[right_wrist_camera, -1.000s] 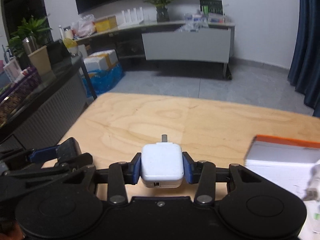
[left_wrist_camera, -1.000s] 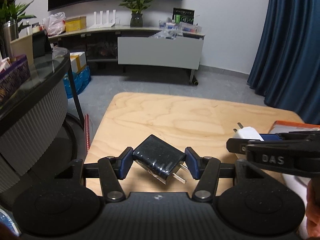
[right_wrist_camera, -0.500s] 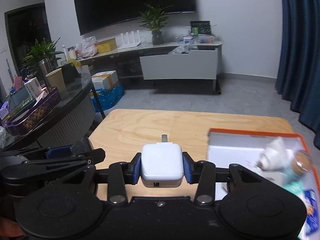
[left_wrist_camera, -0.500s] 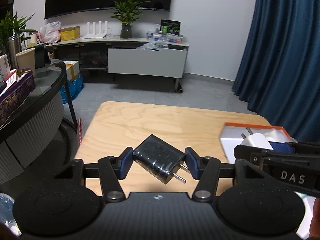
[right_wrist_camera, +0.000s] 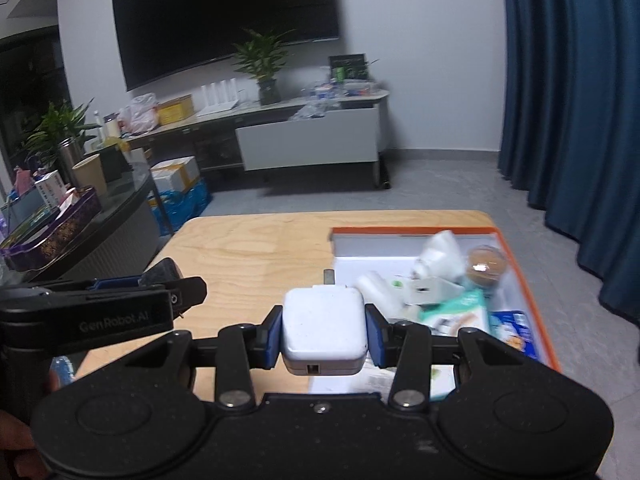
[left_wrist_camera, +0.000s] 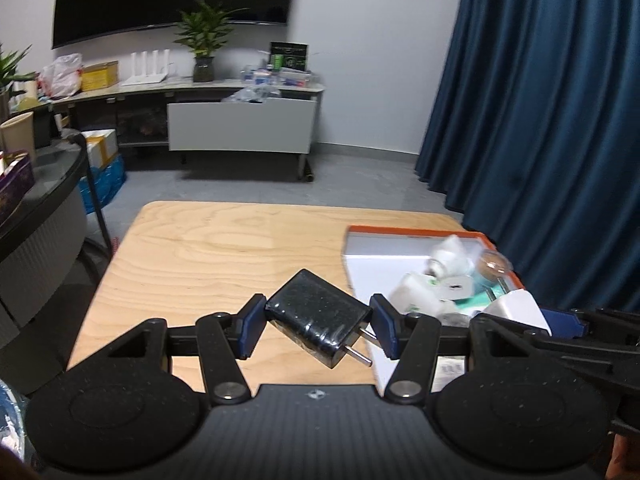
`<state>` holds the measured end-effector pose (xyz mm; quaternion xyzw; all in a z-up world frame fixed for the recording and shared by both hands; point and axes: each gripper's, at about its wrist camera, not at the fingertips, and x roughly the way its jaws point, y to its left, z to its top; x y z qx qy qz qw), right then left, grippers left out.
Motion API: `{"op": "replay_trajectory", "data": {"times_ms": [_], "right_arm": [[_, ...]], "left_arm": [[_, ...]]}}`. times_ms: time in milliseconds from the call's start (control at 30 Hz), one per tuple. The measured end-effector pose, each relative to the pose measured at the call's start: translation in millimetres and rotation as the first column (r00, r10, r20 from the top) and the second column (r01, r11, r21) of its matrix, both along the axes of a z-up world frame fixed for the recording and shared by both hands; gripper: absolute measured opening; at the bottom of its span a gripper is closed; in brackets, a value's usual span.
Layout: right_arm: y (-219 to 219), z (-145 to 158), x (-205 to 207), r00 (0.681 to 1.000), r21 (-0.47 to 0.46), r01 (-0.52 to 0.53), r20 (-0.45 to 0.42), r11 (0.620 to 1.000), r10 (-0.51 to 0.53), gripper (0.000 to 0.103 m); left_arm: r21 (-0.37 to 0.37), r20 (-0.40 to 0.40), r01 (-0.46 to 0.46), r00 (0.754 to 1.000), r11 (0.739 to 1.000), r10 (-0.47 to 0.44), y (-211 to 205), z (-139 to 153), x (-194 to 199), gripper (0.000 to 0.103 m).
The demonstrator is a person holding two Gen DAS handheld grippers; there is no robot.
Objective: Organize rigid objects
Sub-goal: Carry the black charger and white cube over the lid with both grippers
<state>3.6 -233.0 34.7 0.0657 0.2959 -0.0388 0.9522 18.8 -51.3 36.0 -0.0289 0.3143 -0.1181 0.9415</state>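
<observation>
My left gripper [left_wrist_camera: 318,330] is shut on a black plug adapter [left_wrist_camera: 316,322], tilted with its prongs pointing down and right, held above the wooden table [left_wrist_camera: 224,252]. My right gripper [right_wrist_camera: 322,334] is shut on a white plug adapter [right_wrist_camera: 323,330], prongs forward, held near the left edge of an orange-rimmed white box [right_wrist_camera: 520,276]. That box [left_wrist_camera: 384,244] holds several white chargers, a small round jar [right_wrist_camera: 486,266] and packets. The right gripper [left_wrist_camera: 532,320] with its white adapter [left_wrist_camera: 516,308] shows in the left wrist view; the left gripper [right_wrist_camera: 160,284] shows in the right wrist view.
A dark curved counter [right_wrist_camera: 112,224] with a purple tin stands left of the table. Beyond the table are grey floor, a low cabinet [left_wrist_camera: 240,128] with a plant and clutter, and blue curtains [left_wrist_camera: 540,120] on the right.
Both grippers have moved to the right and lifted back, each keeping its adapter. The orange-rimmed box has come into full view and now lies just ahead of both.
</observation>
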Motion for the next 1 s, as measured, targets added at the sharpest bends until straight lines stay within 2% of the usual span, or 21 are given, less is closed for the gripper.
{"op": "replay_trajectory", "data": {"times_ms": [300,567,1000], "right_arm": [[-37.7,12.3,-34.4,0.995,0.001,0.092,0.041,0.996,-0.092,0.051],[-73.4,16.9,-52.4,0.982,0.01,0.176,0.06,0.984,-0.177,0.051],[-103.2,20.4,-46.0,0.978,0.043,0.191,0.075,0.981,-0.194,0.051]], "left_arm": [[-0.002,0.018,0.102,0.995,0.995,-0.102,-40.8,3.3,-17.0,0.057],[-0.005,0.018,0.157,0.987,0.988,-0.157,-70.4,2.6,-18.1,0.057],[0.006,0.009,0.21,0.978,0.978,-0.21,-103.4,3.1,-9.8,0.057]]}}
